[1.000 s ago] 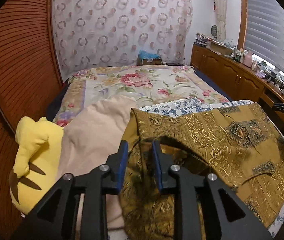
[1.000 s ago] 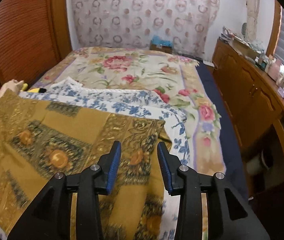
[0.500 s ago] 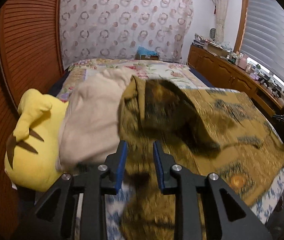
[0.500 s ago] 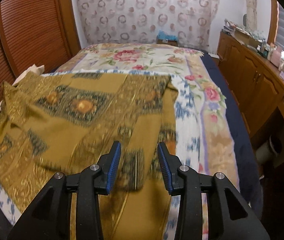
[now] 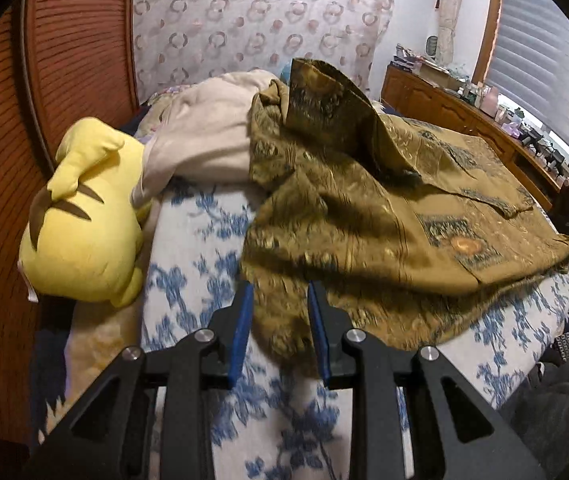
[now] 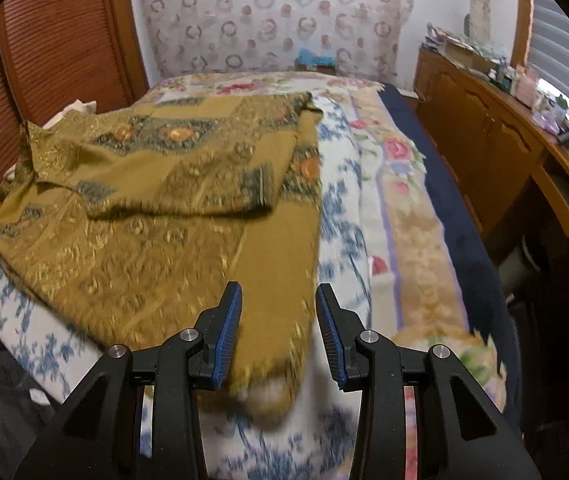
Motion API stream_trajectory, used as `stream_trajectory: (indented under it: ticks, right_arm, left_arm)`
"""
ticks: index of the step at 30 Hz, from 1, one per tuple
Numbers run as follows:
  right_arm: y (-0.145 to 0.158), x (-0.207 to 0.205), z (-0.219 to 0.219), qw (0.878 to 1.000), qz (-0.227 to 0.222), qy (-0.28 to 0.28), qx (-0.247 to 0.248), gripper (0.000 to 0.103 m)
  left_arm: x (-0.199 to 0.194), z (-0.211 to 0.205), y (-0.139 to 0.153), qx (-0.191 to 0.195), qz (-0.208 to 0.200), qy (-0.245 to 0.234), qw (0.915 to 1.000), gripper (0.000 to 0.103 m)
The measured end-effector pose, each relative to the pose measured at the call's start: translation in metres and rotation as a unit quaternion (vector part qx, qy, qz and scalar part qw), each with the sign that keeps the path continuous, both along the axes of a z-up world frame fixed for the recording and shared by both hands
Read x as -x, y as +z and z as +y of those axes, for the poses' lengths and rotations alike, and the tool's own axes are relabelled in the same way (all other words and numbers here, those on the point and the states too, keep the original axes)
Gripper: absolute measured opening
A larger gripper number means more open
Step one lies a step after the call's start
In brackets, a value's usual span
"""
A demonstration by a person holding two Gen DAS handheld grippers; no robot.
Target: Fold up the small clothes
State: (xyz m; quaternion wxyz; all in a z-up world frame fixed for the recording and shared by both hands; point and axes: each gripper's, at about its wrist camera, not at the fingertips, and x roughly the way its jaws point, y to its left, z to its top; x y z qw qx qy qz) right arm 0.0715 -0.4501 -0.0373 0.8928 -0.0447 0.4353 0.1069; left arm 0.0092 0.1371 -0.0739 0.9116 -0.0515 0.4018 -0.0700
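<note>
The right gripper [image 6: 278, 332] hangs over the near right corner of the gold patterned garment [image 6: 156, 208], its 2 blue-padded jaws apart with the blurred hem between them. The garment lies folded on a blue-and-white floral cloth [image 6: 344, 208]. Farther right runs a wooden cabinet [image 6: 484, 120].

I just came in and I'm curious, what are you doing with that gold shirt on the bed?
A person is folding it. Each hand-held gripper, left and right, has a near corner of the gold patterned shirt between its fingers. The shirt lies partly folded on the blue-flowered blanket, beside a yellow plush toy.
</note>
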Motion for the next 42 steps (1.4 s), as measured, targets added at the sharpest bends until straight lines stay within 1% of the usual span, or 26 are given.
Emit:
stream_trajectory:
  ticks: [4, 6, 10, 12, 13, 14, 16, 19, 23, 26, 28, 31, 35, 39, 42]
  right_arm:
    - [-0.006, 0.012, -0.005, 1.0, 0.006, -0.008, 0.001, 0.038]
    - [-0.008, 0.012, -0.009, 1.0, 0.007, -0.015, -0.004, 0.039]
    - [-0.011, 0.011, -0.009, 1.0, 0.009, -0.018, -0.004, 0.039]
    - [-0.011, 0.013, -0.009, 1.0, 0.007, -0.017, -0.005, 0.039]
    - [-0.011, 0.013, -0.01, 1.0, 0.006, -0.016, -0.007, 0.039]
    - [-0.011, 0.013, -0.01, 1.0, 0.004, -0.016, -0.007, 0.039]
    - [-0.009, 0.012, -0.012, 1.0, 0.0, -0.018, -0.009, 0.039]
    - [-0.004, 0.009, -0.012, 1.0, -0.007, -0.017, -0.009, 0.039]
    - [0.006, 0.009, -0.009, 1.0, -0.018, -0.011, -0.006, 0.039]
    - [0.012, 0.008, -0.005, 1.0, -0.026, -0.007, -0.003, 0.039]
    - [0.016, 0.007, -0.002, 1.0, -0.031, -0.004, -0.004, 0.039]
    - [0.016, 0.006, 0.005, 1.0, -0.031, 0.004, 0.0, 0.039]
    - [0.012, 0.009, 0.008, 1.0, -0.027, 0.006, 0.002, 0.039]
    - [0.01, 0.023, -0.002, 1.0, -0.025, -0.011, -0.003, 0.039]
    - [0.008, 0.034, -0.009, 1.0, -0.017, -0.014, 0.002, 0.039]
  left_arm:
    - [0.002, -0.004, -0.008, 0.009, 0.016, 0.003, 0.9998, 0.025]
    - [0.003, -0.007, -0.01, 0.0, 0.011, 0.011, 0.9999, 0.025]
    - [0.005, -0.007, -0.011, 0.005, 0.005, 0.03, 0.9995, 0.025]
    - [0.007, -0.011, -0.012, -0.003, -0.003, 0.024, 0.9997, 0.023]
    - [0.009, -0.013, -0.012, -0.002, -0.004, 0.017, 0.9998, 0.008]
    - [0.01, -0.014, -0.013, 0.003, -0.002, 0.014, 0.9999, 0.0]
    - [0.012, -0.016, -0.011, 0.009, 0.001, 0.007, 0.9999, 0.0]
    - [0.023, -0.018, 0.001, 0.008, -0.013, 0.002, 0.9999, 0.0]
    - [0.05, -0.011, 0.042, 0.004, -0.049, 0.0, 0.9988, 0.0]
    - [0.062, -0.001, 0.066, 0.008, -0.069, 0.007, 0.9976, 0.0]
    - [0.064, 0.001, 0.076, 0.009, -0.074, 0.004, 0.9972, 0.0]
    - [0.062, -0.004, 0.081, -0.013, -0.083, 0.001, 0.9965, 0.001]
    - [0.054, -0.006, 0.077, -0.011, -0.081, -0.003, 0.9967, 0.012]
    - [0.05, -0.013, 0.066, -0.004, -0.071, -0.013, 0.9974, 0.016]
    - [0.046, -0.017, 0.056, -0.002, -0.06, -0.015, 0.9981, 0.019]
